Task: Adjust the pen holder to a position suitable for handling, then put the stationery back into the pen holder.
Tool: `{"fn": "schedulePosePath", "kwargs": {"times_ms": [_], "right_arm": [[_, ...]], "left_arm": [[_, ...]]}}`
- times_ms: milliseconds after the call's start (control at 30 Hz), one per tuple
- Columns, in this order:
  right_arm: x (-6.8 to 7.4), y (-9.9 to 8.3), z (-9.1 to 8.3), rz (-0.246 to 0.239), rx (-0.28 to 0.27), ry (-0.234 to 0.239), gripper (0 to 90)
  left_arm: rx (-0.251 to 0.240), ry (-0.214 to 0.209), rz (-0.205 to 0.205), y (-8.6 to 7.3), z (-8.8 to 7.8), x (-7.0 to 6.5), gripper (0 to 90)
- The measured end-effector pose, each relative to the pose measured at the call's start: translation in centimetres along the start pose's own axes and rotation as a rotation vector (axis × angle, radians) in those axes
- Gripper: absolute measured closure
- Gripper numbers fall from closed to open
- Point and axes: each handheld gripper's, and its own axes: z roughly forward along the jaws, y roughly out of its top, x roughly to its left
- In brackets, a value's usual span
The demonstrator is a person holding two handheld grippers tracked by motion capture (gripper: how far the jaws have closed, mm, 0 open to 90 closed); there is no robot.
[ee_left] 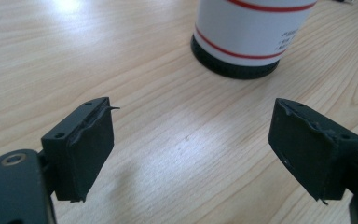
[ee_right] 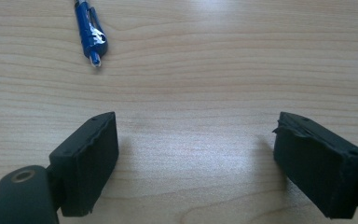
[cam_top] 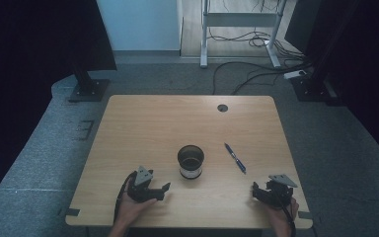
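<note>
Both my jaws stand apart, gripping nothing.
The cup [ee_left: 249,35] ahead of my left gripper [ee_left: 191,154] looks rigid, smooth; I'd pinch its rim.

We hold two matte black grippers, the left gripper [cam_top: 161,190] and the right gripper [cam_top: 256,191], each with blocky rubber-faced pads [ee_left: 91,154], small screw holes, a grey three-cornered plate and a trailing black cable.

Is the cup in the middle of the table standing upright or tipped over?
Upright. In the high view the cup shows its round open mouth facing up, and in the left gripper view its dark base sits flat on the table.
</note>
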Motion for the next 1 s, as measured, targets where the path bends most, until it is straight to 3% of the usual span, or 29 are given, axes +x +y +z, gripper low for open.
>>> {"fn": "schedulePosePath", "kwargs": {"times_ms": [200, 300, 433, 700, 900, 1000], "right_arm": [[-0.4, 0.0, -0.1, 0.031, -0.012, 0.027, 13.4], [-0.8, 0.1, -0.2, 0.041, -0.016, 0.018, 14.6], [-0.7, 0.5, -1.0, 0.034, -0.056, 0.019, 18.3], [1.2, 1.5, -1.9, -0.008, -0.105, 0.111, 26.6], [2.4, 2.9, -1.9, 0.002, -0.143, 0.188, 32.6], [3.4, 3.9, -1.5, -0.035, -0.136, 0.204, 34.6]], "left_arm": [[0.012, 0.007, -0.009, -0.4, -0.2, 0.3, 14.4], [0.009, 0.007, -0.013, -0.4, -0.3, 0.3, 14.4], [0.007, 0.009, -0.016, -0.5, -0.3, 0.4, 14.4], [0.015, 0.009, 0.026, -0.8, -0.4, 0.2, 14.5], [0.004, -0.031, 0.035, -0.6, -0.6, 0.3, 14.6], [-0.008, -0.054, 0.036, -0.5, -0.9, 0.1, 14.6]]}}
